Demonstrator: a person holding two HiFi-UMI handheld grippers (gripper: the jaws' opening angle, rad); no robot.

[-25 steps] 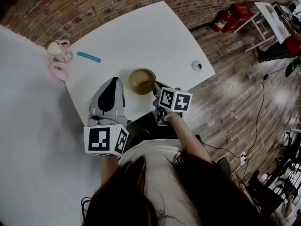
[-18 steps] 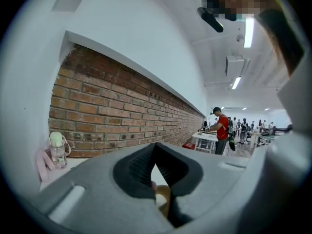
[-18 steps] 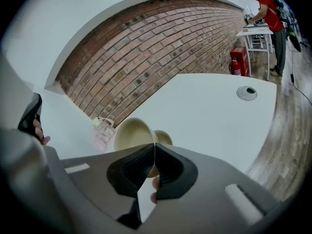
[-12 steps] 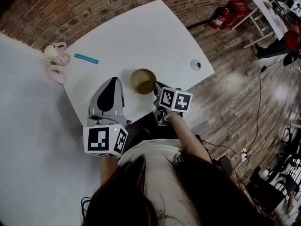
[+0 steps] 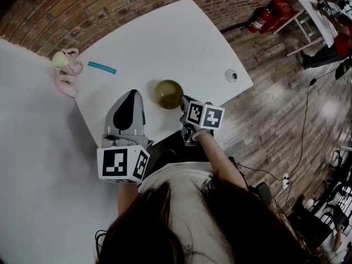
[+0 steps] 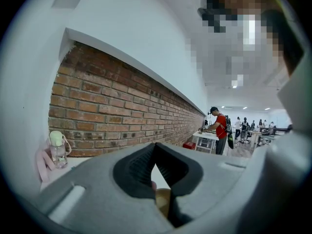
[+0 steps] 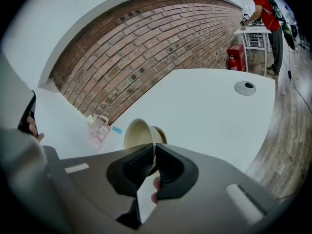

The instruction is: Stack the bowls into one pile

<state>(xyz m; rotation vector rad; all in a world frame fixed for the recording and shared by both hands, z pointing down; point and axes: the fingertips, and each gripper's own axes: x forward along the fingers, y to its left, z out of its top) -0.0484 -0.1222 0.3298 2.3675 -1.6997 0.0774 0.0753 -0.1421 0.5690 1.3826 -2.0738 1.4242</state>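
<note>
An olive-gold bowl (image 5: 168,94) rests near the front edge of the white table (image 5: 165,43). My right gripper (image 5: 184,103) reaches it from the near right and is shut on the bowl's (image 7: 140,133) near rim, as the right gripper view (image 7: 154,154) shows. The bowl looks tipped toward that camera, and a darker rounded part shows just behind it. My left gripper (image 5: 132,96) hovers to the bowl's left, apart from it. Its jaws (image 6: 155,147) are shut with nothing held. A tan sliver of the bowl (image 6: 163,202) shows below them.
At the table's far left stand a clear bottle with a green cap (image 5: 65,61) and a pink cloth (image 5: 69,82), with a teal pen (image 5: 103,67) beside them. A round cable grommet (image 5: 231,75) sits at the right corner. A fire extinguisher (image 5: 264,20) stands on the wooden floor.
Almost nothing has changed. The bowl and right gripper have shifted slightly to the right together. The left gripper has stayed in place.
</note>
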